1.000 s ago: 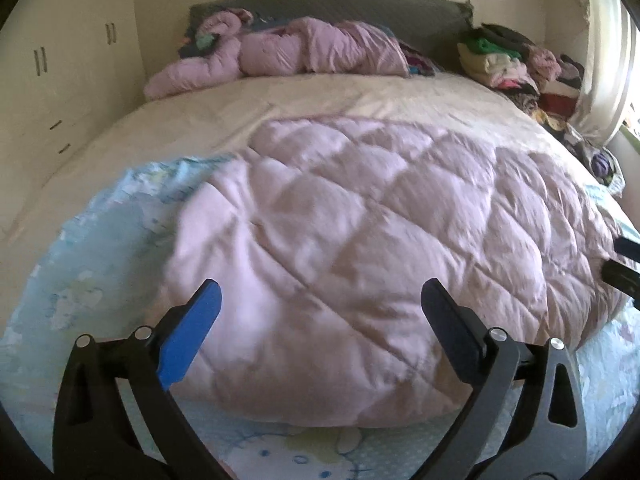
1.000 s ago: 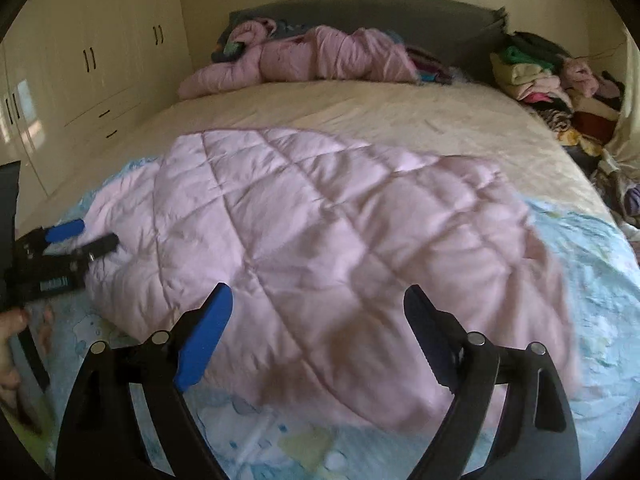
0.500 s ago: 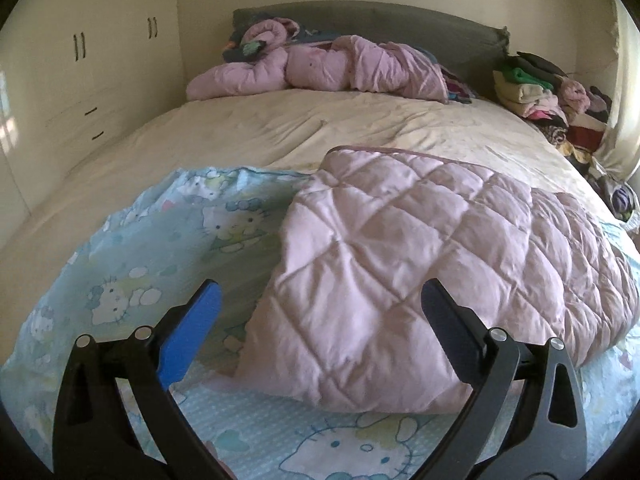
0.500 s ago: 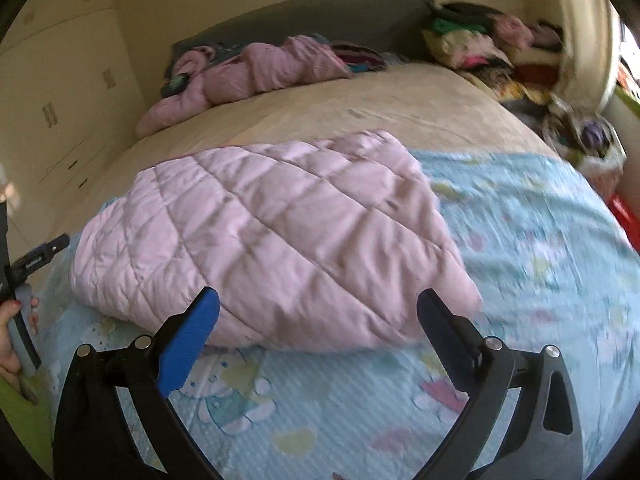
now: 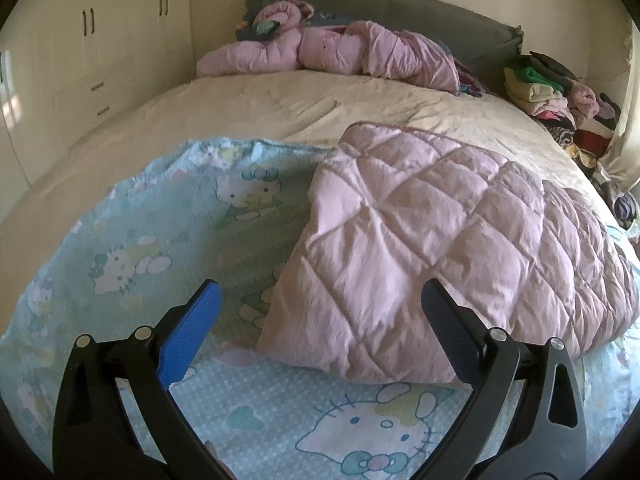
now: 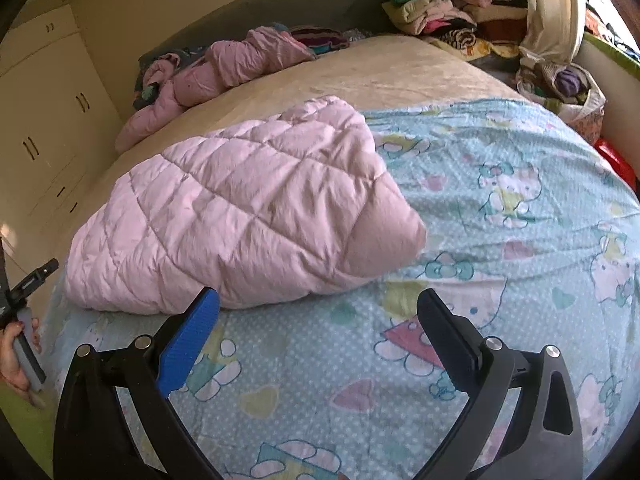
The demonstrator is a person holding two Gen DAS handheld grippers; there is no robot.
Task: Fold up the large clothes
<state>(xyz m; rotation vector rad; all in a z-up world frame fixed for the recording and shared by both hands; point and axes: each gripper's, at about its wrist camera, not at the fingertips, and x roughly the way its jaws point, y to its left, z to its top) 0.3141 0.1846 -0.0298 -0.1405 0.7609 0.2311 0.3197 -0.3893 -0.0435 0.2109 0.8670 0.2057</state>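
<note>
Left wrist view shows my left gripper [image 5: 320,304] with its jaws spread wide, and nothing is between them. It hangs over the near edge of the bed, above a light blue sheet [image 5: 168,240] printed with cartoon cats. The pink quilted blanket [image 5: 440,240] lies folded on this sheet, to the right of the middle, and its near left corner reaches almost between my fingers [image 5: 192,328] without touching them. Far behind it the cream bedspread [image 5: 280,104] runs up to a grey headboard [image 5: 400,8], where a crumpled pink garment [image 5: 340,52] lies. A pile of clothes [image 5: 560,96] is stacked at the far right, and white wardrobes [image 5: 100,48] stand on the left.

From the right wrist view, my right gripper [image 6: 318,308] is also fully spread. Its jaws have just been opening, and they hold nothing; only the blue sheet [image 6: 500,200] is under them. Here the folded blanket [image 6: 240,208] sits to the left and a little farther than the fingers, with its rounded right corner resting on the sheet. At the left edge I see the person's left hand [image 6: 16,356] holding the handle of the other gripper, just beside the left end of the blanket. A curtain [image 6: 552,8] hangs at the far right, near the clothes pile [image 6: 440,8].
</note>
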